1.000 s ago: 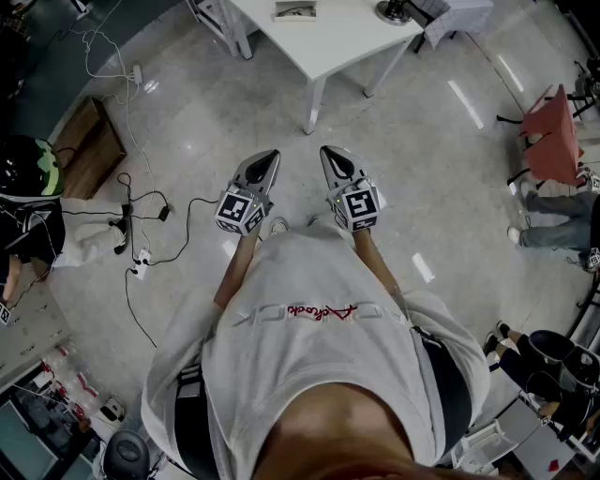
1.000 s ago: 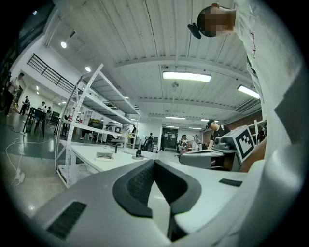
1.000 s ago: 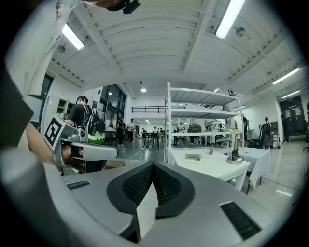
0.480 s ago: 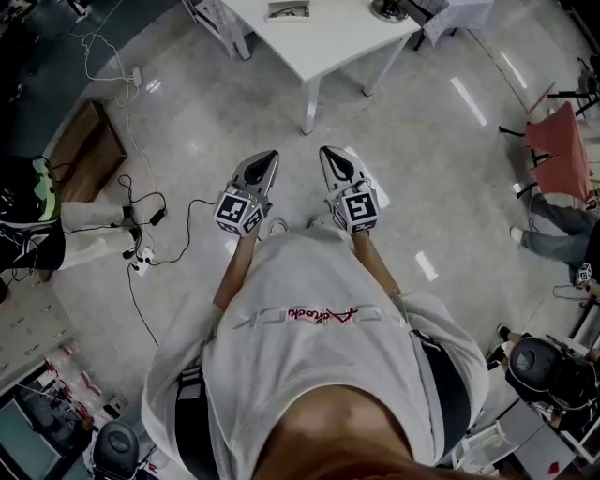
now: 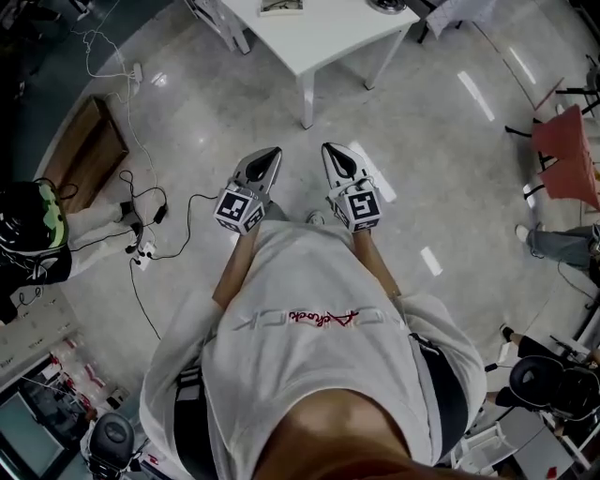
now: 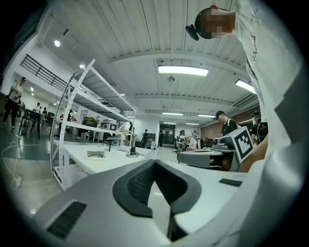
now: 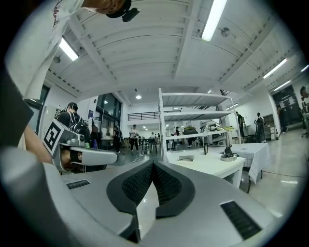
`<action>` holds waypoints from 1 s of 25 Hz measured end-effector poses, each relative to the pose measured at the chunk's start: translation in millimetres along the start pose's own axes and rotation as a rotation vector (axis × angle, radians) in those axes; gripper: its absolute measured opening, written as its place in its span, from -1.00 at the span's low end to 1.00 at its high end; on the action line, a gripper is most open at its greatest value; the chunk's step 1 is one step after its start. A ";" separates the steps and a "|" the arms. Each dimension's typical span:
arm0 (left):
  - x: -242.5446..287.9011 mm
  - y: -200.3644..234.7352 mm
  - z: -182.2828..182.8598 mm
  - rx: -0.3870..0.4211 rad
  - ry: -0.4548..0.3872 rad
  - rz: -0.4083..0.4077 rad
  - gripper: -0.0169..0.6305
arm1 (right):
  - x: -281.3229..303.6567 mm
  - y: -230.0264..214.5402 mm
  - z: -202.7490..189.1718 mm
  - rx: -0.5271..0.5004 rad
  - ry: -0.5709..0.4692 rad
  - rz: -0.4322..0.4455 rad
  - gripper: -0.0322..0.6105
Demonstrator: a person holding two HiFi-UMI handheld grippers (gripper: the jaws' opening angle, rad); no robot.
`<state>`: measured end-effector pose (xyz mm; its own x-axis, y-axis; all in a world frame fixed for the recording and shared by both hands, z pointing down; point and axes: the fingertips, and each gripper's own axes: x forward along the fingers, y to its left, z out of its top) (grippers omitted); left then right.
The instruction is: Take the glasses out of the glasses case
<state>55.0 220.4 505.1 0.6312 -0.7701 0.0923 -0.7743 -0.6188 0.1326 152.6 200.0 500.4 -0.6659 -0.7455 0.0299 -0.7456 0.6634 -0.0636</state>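
Observation:
The glasses case [image 5: 281,7] is a small flat grey thing on the white table [image 5: 328,37] at the top of the head view, well ahead of both grippers. It also shows as the case [image 6: 95,155] in the left gripper view and the case [image 7: 186,158] in the right gripper view, both far off. My left gripper [image 5: 272,153] and right gripper [image 5: 330,150] are held level, side by side in front of the body. Both are shut with nothing between the pads. The left gripper's tip [image 6: 153,161] and the right gripper's tip [image 7: 153,164] point toward the table.
A dark stand [image 7: 229,155] sits on the table near the case. A white shelf rack [image 6: 72,120] rises behind it. Cables [image 5: 141,225] and a wooden box [image 5: 89,150] lie on the floor at left. A red chair [image 5: 562,150] stands at right. Several people are around.
Both grippers stay shut and side by side. The floor and table have shifted a little in the head view as the person moves; the bystander at left has changed place.

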 end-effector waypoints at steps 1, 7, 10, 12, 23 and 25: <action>3.3 -0.4 -2.0 -0.001 0.004 -0.007 -0.91 | 0.1 -2.8 -2.1 0.005 0.000 -0.004 -0.90; 24.4 2.5 1.9 -0.006 0.005 -0.027 -0.91 | 7.6 -21.5 3.1 0.011 0.005 -0.020 -0.91; 31.3 10.4 -6.3 -0.013 0.011 -0.035 -0.91 | 18.4 -24.7 -5.3 0.013 0.014 -0.017 -0.91; 36.6 20.5 -10.8 -0.021 0.013 -0.038 -0.91 | 30.4 -27.0 -11.2 0.012 0.024 -0.010 -0.91; 88.1 124.5 4.7 -0.051 -0.035 -0.040 -0.91 | 149.9 -52.8 -12.5 -0.028 0.059 0.027 -0.91; 94.9 143.0 7.9 -0.059 -0.033 -0.043 -0.91 | 171.7 -53.0 -13.5 -0.036 0.074 0.043 -0.91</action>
<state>3.8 57.6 525.1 0.6611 -0.7485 0.0524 -0.7420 -0.6418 0.1938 77.4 37.7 522.4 -0.6966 -0.7102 0.1016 -0.7158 0.6976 -0.0309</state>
